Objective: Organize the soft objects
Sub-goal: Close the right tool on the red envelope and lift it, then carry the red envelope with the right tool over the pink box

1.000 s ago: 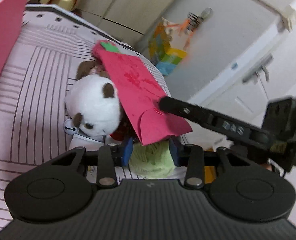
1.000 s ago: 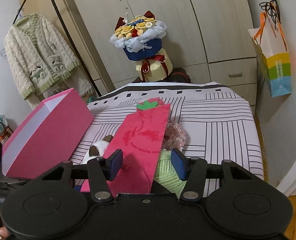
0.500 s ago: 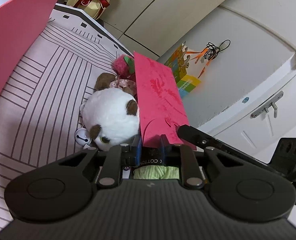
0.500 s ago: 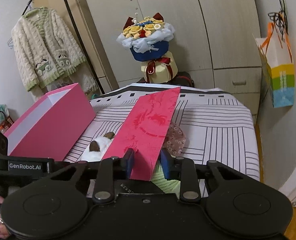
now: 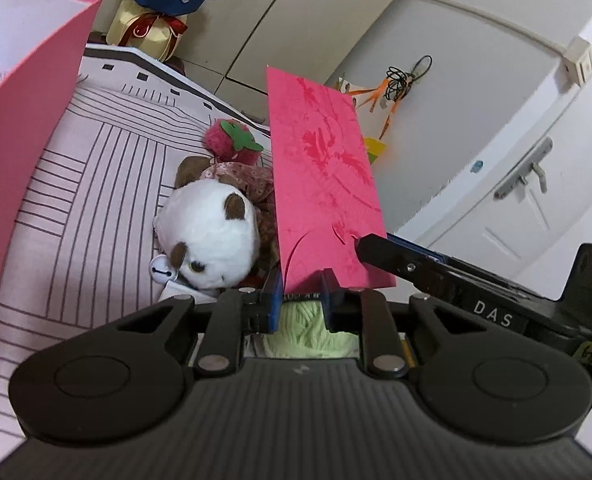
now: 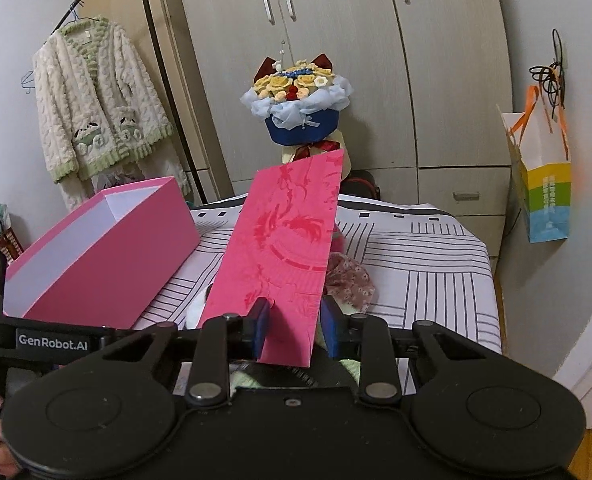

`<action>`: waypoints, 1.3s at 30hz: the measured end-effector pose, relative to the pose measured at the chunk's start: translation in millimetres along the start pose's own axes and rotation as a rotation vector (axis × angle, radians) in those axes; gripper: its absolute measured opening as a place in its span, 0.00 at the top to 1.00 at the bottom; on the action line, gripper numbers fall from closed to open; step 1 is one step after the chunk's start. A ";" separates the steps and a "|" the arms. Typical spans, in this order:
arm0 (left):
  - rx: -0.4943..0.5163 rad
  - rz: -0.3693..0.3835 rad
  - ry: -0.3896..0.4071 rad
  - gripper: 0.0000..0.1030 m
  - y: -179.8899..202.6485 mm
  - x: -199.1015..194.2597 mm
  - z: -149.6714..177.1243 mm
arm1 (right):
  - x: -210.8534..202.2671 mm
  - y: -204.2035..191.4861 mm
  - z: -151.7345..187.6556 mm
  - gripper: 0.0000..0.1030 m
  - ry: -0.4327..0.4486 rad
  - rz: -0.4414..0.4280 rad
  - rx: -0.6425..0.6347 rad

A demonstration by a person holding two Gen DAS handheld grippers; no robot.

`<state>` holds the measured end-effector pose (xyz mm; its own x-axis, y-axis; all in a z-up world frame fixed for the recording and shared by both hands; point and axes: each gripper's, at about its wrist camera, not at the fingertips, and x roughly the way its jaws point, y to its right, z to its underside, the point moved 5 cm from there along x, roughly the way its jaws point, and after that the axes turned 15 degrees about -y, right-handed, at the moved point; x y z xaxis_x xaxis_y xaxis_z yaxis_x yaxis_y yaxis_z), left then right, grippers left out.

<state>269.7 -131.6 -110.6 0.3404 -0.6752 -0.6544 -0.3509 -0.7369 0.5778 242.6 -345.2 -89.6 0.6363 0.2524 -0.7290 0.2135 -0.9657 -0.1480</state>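
A red envelope (image 5: 324, 184) stands nearly upright, held at its bottom end by both grippers. My left gripper (image 5: 302, 292) is shut on its lower edge. My right gripper (image 6: 294, 328) is shut on the same end, and the red envelope (image 6: 284, 248) rises in front of it. Below lie a white and brown plush dog (image 5: 212, 232), a pink plush strawberry (image 5: 232, 142), a floral cloth toy (image 6: 350, 280) and a green yarn ball (image 5: 308, 330) on the striped bed (image 5: 96, 200).
An open pink box (image 6: 96, 248) sits on the bed at the left. A flower bouquet (image 6: 300, 108) stands behind the bed against the wardrobe. A paper bag (image 6: 540, 176) hangs on the right wall. A cardigan (image 6: 96, 112) hangs on a rack at the left.
Both grippers have closed on the red envelope's lower end and raised it from lying flat over the toys to nearly upright. The strawberry and dog are now uncovered.
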 end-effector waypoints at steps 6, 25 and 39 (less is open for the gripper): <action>0.065 -0.044 -0.044 0.82 9.0 -14.8 19.5 | -8.8 -16.9 14.8 0.66 -0.037 0.036 0.018; 0.125 -0.039 -0.164 0.82 17.2 -60.7 81.1 | -40.2 -70.3 56.0 0.62 -0.081 0.053 -0.014; 0.204 -0.099 -0.118 0.82 27.3 -132.0 100.0 | -80.6 -131.1 54.6 0.62 -0.047 0.042 -0.112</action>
<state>128.0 -59.3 -57.2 0.2818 -0.5830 -0.7620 -0.4936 -0.7691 0.4059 122.8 -242.3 -47.9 0.6115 0.2063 -0.7639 0.2709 -0.9617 -0.0429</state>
